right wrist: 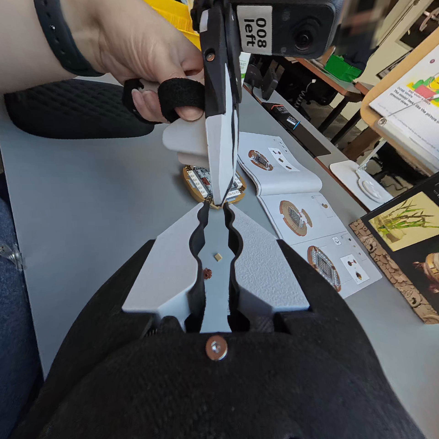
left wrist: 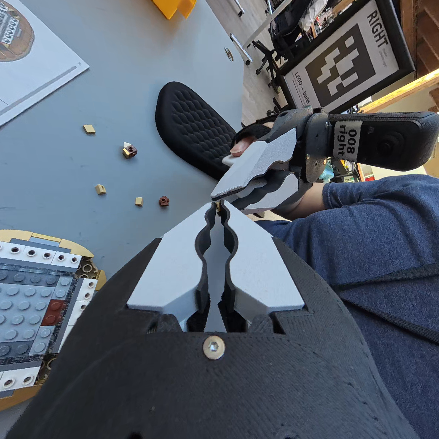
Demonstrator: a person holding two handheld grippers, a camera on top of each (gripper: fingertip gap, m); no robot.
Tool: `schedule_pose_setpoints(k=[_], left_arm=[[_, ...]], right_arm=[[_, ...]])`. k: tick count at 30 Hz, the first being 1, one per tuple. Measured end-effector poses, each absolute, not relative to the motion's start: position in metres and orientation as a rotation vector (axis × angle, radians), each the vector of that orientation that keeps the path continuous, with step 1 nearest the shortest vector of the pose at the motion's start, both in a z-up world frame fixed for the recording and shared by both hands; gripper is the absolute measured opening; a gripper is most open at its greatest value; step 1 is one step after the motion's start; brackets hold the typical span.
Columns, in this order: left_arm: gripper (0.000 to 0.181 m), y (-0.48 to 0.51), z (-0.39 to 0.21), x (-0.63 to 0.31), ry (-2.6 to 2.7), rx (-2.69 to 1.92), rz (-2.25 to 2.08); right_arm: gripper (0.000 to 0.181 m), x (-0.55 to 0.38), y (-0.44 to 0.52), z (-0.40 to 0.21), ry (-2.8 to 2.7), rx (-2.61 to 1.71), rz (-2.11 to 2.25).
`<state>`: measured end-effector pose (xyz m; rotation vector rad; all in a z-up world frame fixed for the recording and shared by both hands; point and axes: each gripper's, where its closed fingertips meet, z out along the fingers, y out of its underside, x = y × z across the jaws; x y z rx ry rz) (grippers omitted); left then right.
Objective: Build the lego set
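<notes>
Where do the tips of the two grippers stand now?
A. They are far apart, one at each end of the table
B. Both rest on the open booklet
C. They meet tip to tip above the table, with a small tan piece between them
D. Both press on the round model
C: the left gripper and the right gripper meet at their tips in the air, around a small tan piece.

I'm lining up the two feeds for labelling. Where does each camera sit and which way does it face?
Left wrist view: on the left hand-held gripper, facing along its fingers over the grey table toward the right hand-held gripper; a blue sleeve shows.
Right wrist view: on the right hand-held gripper, facing the left one, the person's left hand and the booklet.
Shared: tips meeting at a small tan piece, the lego base.
</notes>
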<state>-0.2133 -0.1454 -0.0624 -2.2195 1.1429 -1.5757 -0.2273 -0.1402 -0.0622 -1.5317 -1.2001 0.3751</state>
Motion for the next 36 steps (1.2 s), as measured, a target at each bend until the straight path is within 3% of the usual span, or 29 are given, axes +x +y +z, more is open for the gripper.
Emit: schedule_pose_setpoints(k=[10, 15, 27, 29, 31, 36], left_arm=[[0.002, -0.133, -0.065, -0.218, 1.105, -2.224, -1.457], [0.002, -0.131, -0.066, -0.218, 1.092, -2.232, -1.446], [0.004, -0.125, -0.064, -0.214, 1.054, -2.203, -1.445], [0.022, -0.118, -0.052, -0.215, 1.02, -2.116, -1.456], [0.028, -0.113, -0.036, -0.219, 1.052, -1.944, -1.415], [0.03, -0.118, -0.008, -0.231, 1.173, -1.493, -0.901]], right_arm=[[0.01, -0.227, -0.135, -0.061, -0.964, -1.749, 0.76], [0.019, -0.224, -0.127, -0.065, -0.931, -1.784, 0.716], [0.007, -0.226, -0.124, -0.065, -0.899, -1.799, 0.75], [0.007, -0.225, -0.125, -0.061, -0.832, -1.799, 0.874], [0.007, -0.222, -0.124, -0.052, -0.7, -1.792, 1.067], [0.006, -0.208, -0.126, -0.011, -0.301, -1.62, 1.703]])
